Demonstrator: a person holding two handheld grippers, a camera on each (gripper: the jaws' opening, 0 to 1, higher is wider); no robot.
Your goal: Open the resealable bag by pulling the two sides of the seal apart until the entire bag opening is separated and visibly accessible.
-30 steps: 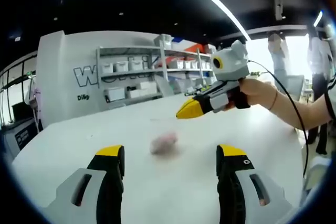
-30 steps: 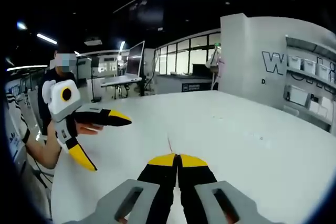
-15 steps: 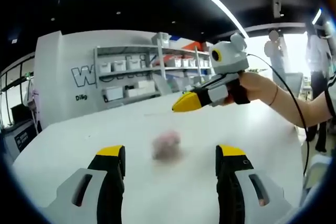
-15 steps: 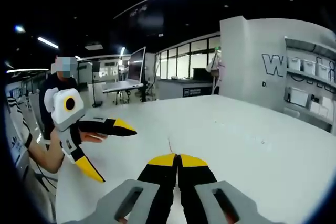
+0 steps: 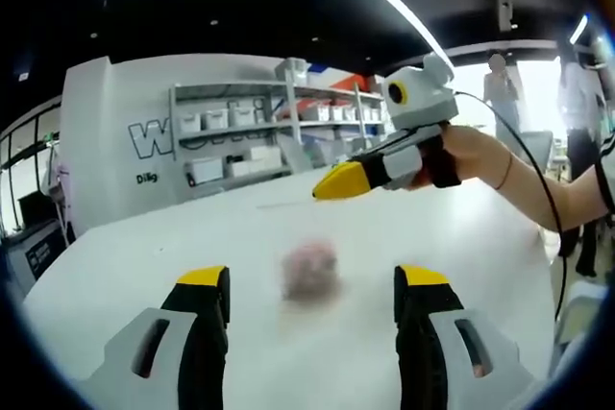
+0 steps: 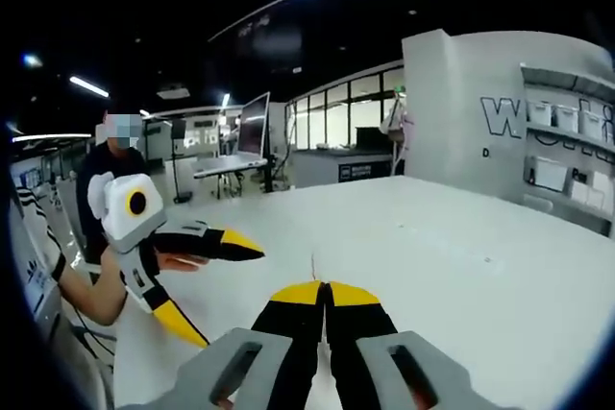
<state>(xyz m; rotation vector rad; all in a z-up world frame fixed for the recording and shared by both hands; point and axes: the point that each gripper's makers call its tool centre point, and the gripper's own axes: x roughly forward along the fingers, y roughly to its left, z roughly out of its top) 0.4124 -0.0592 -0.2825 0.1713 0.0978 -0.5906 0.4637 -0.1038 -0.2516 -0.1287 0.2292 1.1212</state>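
White table (image 5: 135,256); blurred pink bag (image 5: 309,271) between spread left claw (image 5: 312,285); right claw (image 6: 325,291) closed, empty.

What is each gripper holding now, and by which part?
Left gripper is open and holds nothing. Right gripper is shut on a thin clear edge, probably the bag's; more cannot be told.

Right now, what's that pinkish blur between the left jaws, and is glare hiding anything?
Left gripper view: the pink smudge over the white table is too blurred to identify; a bright window washes out the right edge. Right gripper view: sharper, with strong fisheye bending and dim ceiling.
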